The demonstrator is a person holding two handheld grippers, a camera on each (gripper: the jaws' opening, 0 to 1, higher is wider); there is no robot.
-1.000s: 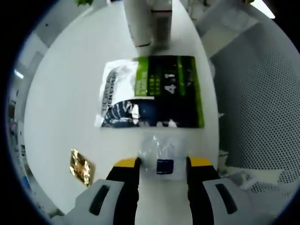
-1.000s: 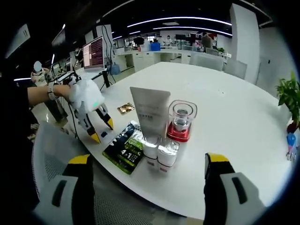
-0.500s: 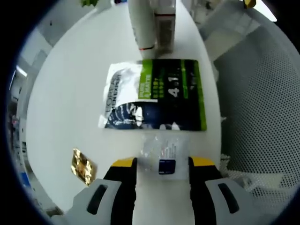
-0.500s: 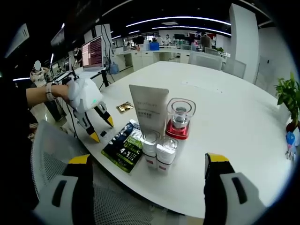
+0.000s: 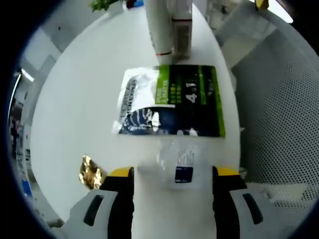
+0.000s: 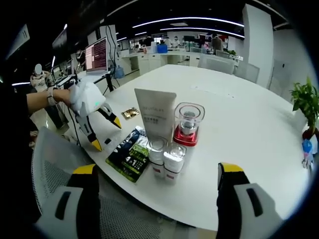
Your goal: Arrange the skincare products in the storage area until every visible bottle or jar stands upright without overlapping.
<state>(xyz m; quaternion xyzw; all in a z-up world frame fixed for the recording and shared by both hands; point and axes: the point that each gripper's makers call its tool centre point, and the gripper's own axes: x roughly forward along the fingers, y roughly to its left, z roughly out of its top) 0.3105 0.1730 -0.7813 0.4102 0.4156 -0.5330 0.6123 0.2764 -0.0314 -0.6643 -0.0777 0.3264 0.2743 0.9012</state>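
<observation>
My left gripper [image 5: 174,172] hovers open over the white table's near edge, where a small clear sachet [image 5: 182,164] with a blue label lies flat between its yellow tips. Beyond the sachet lies a flat green and dark sachet pack [image 5: 172,102]. A white tube [image 6: 155,112] stands upright on its cap beside a clear jar [image 6: 188,124] with a red base. Two small white bottles [image 6: 166,154] stand in front of them. My right gripper [image 6: 158,170] is open and empty, well back from the group. A gloved hand holds the left gripper [image 6: 106,134] left of the pack.
A gold foil sachet [image 5: 90,172] lies left of my left jaw. A grey mesh chair [image 5: 279,99] stands close to the table's edge. A laptop screen [image 6: 97,55] sits far left, a potted plant [image 6: 309,99] far right. The white table [image 6: 239,114] stretches wide behind the products.
My left gripper's jaws have spread wider around the clear sachet and its view has shifted slightly. The right gripper view has barely moved.
</observation>
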